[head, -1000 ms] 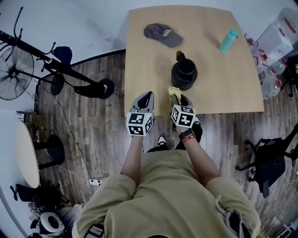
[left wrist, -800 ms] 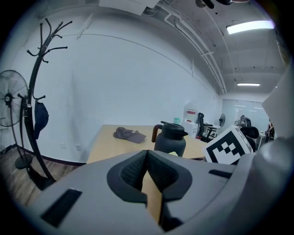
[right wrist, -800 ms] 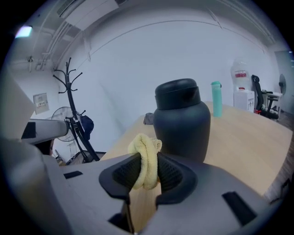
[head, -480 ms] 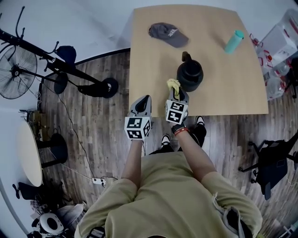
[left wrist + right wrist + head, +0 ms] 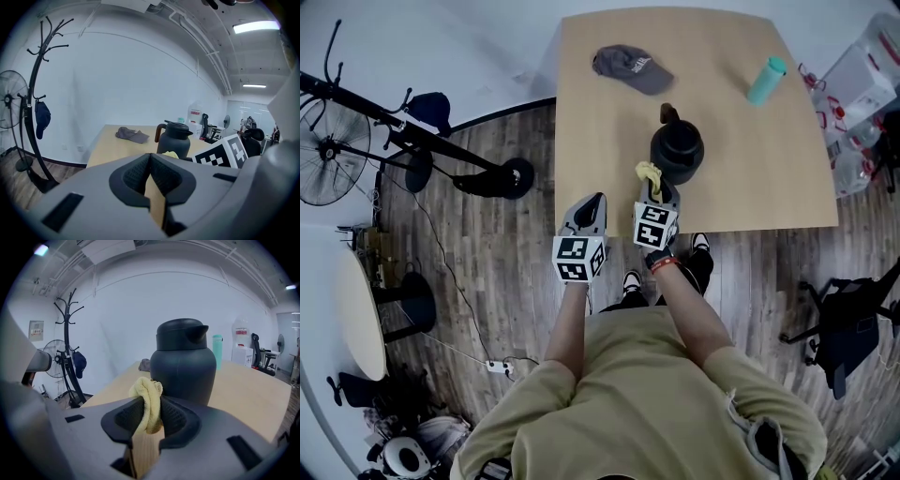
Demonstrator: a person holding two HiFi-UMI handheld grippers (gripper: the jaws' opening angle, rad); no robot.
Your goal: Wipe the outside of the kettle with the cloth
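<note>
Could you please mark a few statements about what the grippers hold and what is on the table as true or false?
1. The right gripper is shut on the yellow cloth. True.
2. The left gripper grips the kettle's handle. False: its jaws are together with nothing between them, and it is apart from the kettle.
3. A grey cap lies on the table, beyond the kettle. True.
4. The teal bottle stands on the floor. False: it stands on the table, towards the far right corner.
</note>
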